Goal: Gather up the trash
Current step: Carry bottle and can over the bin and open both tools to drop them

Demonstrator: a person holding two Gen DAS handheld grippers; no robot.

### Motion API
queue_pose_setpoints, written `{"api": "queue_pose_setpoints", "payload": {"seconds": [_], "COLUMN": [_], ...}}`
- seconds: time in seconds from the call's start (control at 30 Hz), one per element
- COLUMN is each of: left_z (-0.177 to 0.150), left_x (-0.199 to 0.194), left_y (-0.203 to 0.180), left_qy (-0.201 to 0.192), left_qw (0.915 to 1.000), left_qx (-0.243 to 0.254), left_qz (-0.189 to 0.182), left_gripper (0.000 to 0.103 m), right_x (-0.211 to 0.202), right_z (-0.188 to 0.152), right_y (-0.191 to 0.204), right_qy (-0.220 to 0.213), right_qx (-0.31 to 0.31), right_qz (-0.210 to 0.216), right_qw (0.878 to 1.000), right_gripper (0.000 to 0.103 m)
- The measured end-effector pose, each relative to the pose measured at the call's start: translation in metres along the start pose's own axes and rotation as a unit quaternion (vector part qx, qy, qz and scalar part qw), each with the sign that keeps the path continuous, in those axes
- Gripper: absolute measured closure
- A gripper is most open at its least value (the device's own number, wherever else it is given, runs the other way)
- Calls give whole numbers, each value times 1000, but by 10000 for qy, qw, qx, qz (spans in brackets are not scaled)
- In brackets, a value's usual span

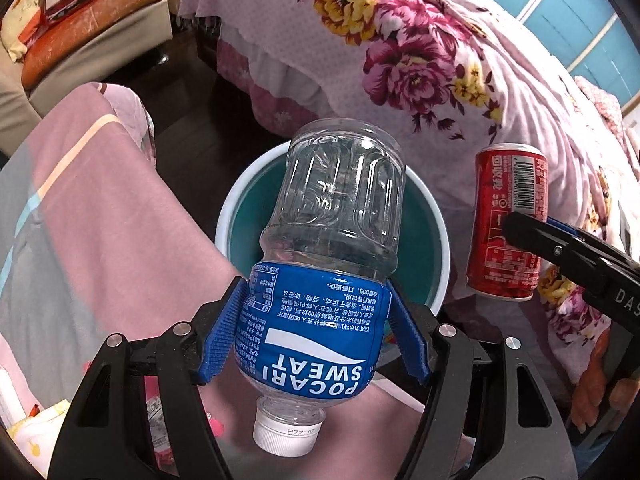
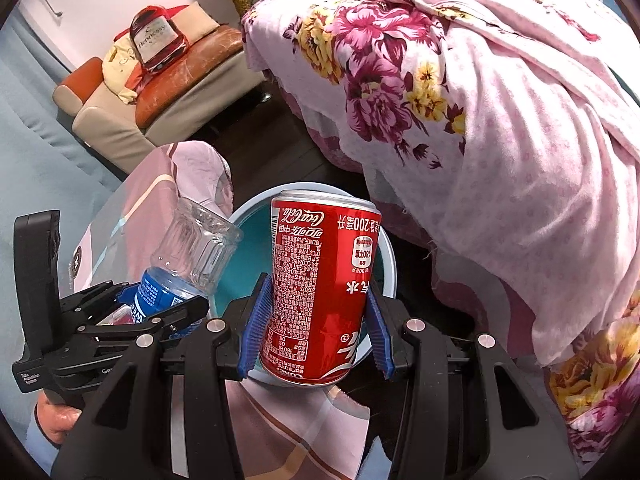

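At the far left a pink striped blanket (image 1: 92, 216) is draped beside the work area, with a sofa (image 2: 168, 92) behind it carrying a Hennessy box (image 2: 158, 38). Next comes the left hand-held gripper (image 1: 318, 328), its blue ridged pads pressed against the label of an empty Pocari Sweat bottle (image 1: 328, 264), held cap toward the camera and base pointing out over the bin. The clear plastic looks thin and light, likely to dent if squeezed hard; the labelled middle, where it is gripped, appears the stiffest and least slippery place to hold it.

Below and between both items sits the teal trash bin (image 1: 236, 204) with a white rim, standing on the dark floor.

To the right, the right hand-held gripper (image 2: 316, 328) is clamped on a small red Coca-Cola can (image 2: 320, 292), pads on opposite sides of its lower wall. The can is smooth, rigid metal, probably empty and light; gripping across the mid-body seems secure. Both items hang above or just beside the bin's mouth, so dropping them in looks like the step in hand.

Furthest right, a bed under a floral pink sheet (image 2: 500, 120) fills the view.
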State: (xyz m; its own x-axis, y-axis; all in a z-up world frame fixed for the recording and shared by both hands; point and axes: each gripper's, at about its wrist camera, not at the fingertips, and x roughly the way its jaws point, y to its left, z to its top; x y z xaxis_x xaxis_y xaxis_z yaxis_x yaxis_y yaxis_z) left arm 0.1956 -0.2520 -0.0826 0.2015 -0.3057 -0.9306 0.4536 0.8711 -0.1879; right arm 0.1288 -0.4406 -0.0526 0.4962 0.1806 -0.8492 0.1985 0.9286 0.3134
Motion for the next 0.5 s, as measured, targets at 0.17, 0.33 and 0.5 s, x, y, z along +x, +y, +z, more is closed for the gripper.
{"api": "queue_pose_setpoints", "payload": {"seconds": [0.17,0.33,0.5], "left_z": [1,1,-7], "left_x": [-5,-14,-26], "left_y": [4,7,17], "left_qy": [-119,-253,-398], "left_qw": [9999,9996,9989], "left_qx": [-72,-106,-212], "left_qz": [-39,-12,104], "left_gripper": [23,18,14], "right_x": [2,4,5], "right_z": [2,2,3], "right_y": [0,3,7], "right_qy": [16,53,63], "right_qx": [-2,-18,-72], "right_qz": [-43,-70,-95], "right_qw": [10000,10000,9999], "right_gripper": [60,60,60]}}
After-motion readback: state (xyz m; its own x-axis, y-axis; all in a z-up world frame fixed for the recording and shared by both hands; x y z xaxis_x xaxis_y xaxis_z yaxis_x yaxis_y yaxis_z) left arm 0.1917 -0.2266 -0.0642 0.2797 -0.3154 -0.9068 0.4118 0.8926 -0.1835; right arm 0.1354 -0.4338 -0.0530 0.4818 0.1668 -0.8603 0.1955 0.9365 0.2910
